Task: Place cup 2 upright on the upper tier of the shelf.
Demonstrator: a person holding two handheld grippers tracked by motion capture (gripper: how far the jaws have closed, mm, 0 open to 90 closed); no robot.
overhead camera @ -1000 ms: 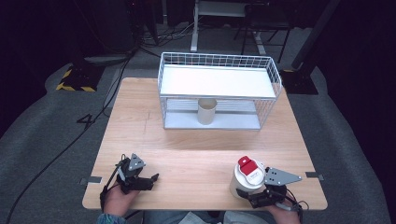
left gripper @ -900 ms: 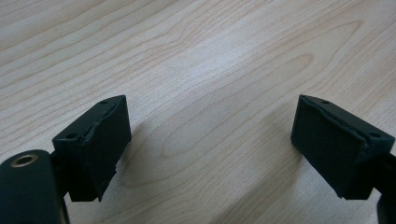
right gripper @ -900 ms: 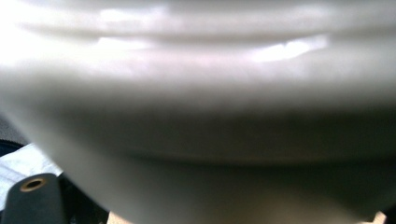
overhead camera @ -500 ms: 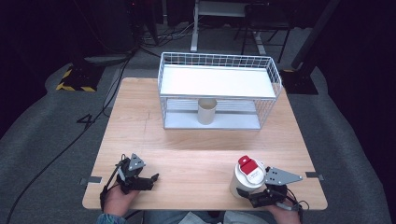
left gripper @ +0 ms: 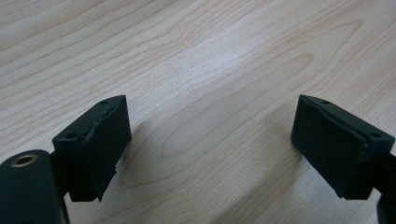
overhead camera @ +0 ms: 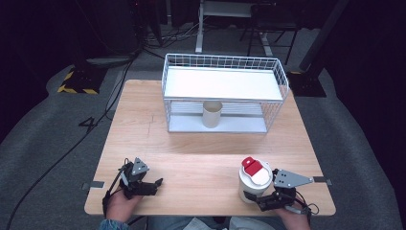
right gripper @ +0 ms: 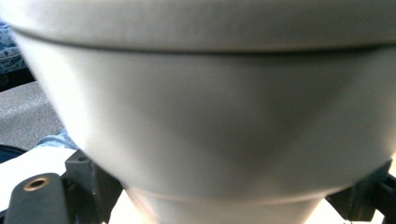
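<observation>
Nothing moved since before: my right gripper (overhead camera: 261, 201) clamps the white cup (overhead camera: 253, 180), not lifted yet; left gripper (overhead camera: 152, 184) spread, idle on the table (overhead camera: 201, 148).

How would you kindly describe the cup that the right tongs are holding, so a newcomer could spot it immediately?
Start at the light wooden table and go to its near right corner, well in front of the white wire rack. There the right tongs grip a white cup; unlike the plain beige cup under the rack, it has a red-and-white lid.

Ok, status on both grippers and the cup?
Left gripper open, empty, on the table. Right gripper shut on white cup, upright near front edge. Nothing in the way.
</observation>
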